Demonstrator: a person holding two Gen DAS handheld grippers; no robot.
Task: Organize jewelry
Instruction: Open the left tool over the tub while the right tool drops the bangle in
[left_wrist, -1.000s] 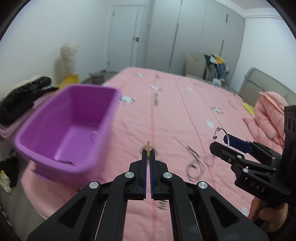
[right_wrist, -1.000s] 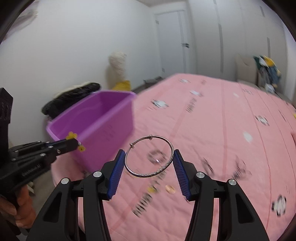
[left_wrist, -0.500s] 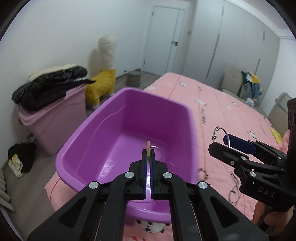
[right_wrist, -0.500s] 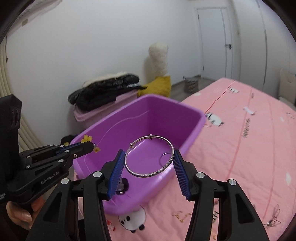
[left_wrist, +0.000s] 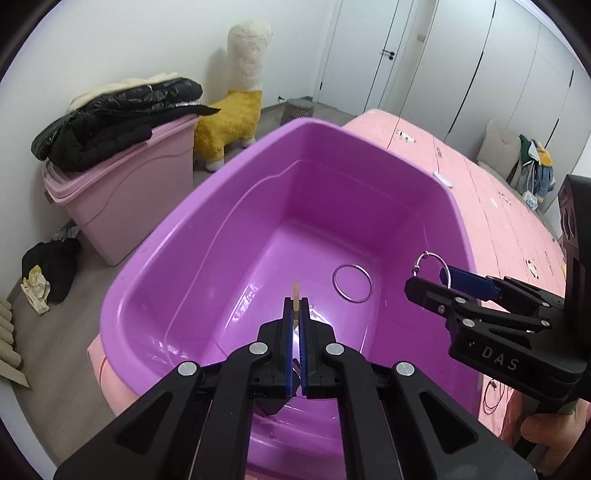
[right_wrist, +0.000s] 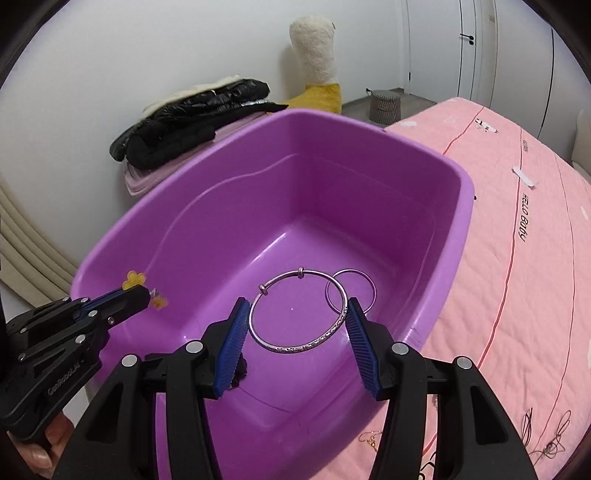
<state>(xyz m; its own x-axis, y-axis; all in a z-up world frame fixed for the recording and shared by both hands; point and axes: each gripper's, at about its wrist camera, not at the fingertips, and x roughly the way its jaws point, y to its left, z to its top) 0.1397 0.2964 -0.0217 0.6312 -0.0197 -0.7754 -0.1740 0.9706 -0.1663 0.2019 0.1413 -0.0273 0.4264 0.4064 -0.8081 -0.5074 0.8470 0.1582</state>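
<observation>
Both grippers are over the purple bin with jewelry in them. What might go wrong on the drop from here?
1. The silver bangle is held only at its two edges in the right gripper; it may land on the thin ring lying in the purple bin.
2. The left gripper pinches a small yellow flower piece near the bin's wall; released there, it might fall outside.

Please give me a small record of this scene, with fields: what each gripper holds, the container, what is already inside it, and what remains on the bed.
left gripper: shut on a small yellow flower piece
right gripper: shut on a silver bangle, above the tub
container: purple tub on the pink bed
inside tub: one thin ring on the bottom
on bed: thin chains beside the tub
</observation>
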